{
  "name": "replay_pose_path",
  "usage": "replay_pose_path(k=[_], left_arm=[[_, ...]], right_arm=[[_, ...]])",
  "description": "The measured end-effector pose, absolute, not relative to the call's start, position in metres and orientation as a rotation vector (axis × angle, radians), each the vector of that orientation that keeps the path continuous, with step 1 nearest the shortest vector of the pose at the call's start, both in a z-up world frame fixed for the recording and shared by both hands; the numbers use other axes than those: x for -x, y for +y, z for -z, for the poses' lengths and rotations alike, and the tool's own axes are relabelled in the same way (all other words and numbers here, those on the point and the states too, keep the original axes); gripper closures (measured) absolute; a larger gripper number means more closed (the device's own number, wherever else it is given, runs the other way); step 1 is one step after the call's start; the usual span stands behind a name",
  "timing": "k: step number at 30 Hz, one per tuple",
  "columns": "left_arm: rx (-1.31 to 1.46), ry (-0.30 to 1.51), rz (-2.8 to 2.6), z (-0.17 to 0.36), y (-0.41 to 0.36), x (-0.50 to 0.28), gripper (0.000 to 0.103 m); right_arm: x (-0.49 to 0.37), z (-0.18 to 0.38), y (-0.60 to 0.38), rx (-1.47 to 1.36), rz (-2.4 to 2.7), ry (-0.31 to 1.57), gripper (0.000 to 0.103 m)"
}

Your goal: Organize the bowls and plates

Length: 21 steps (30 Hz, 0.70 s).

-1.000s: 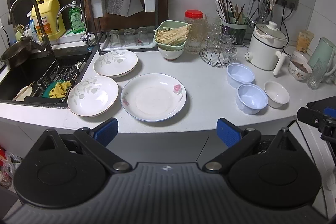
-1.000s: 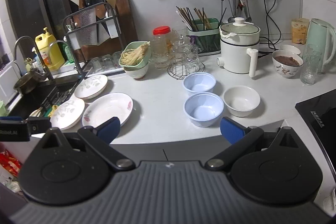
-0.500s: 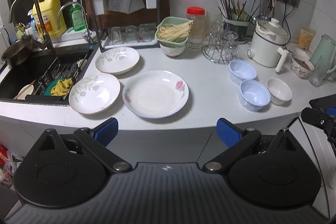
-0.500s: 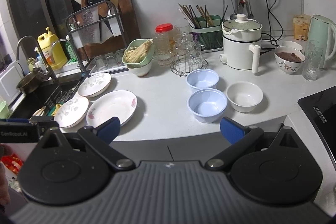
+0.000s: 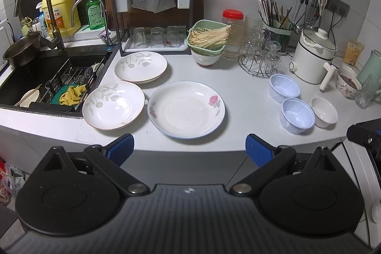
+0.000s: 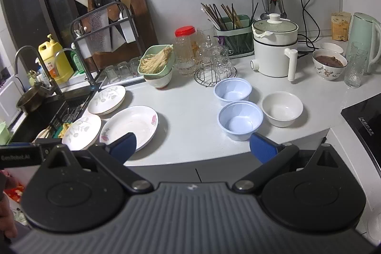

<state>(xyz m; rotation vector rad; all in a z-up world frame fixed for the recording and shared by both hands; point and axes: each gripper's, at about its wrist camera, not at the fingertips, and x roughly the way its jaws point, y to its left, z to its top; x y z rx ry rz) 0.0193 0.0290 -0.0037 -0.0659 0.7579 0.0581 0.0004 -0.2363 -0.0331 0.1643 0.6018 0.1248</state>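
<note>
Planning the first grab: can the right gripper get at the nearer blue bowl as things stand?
Probably yes. The right gripper is open and empty, and the nearer blue bowl sits just ahead with bare counter on its near side.

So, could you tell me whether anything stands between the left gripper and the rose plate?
Nothing visible does: the left gripper is open just short of the counter edge, with only bare countertop before the rose plate.
</note>
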Motion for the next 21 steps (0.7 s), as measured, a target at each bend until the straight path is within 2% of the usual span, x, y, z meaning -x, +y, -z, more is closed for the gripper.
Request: replay_pose_path(k=[21], left_arm=[[0.020, 0.774, -0.006, 0.018, 0.121, -0.099, 0.002]], right_arm=[[-0.057, 0.037, -0.148, -0.184, 0.027, 0.654, 0.000]])
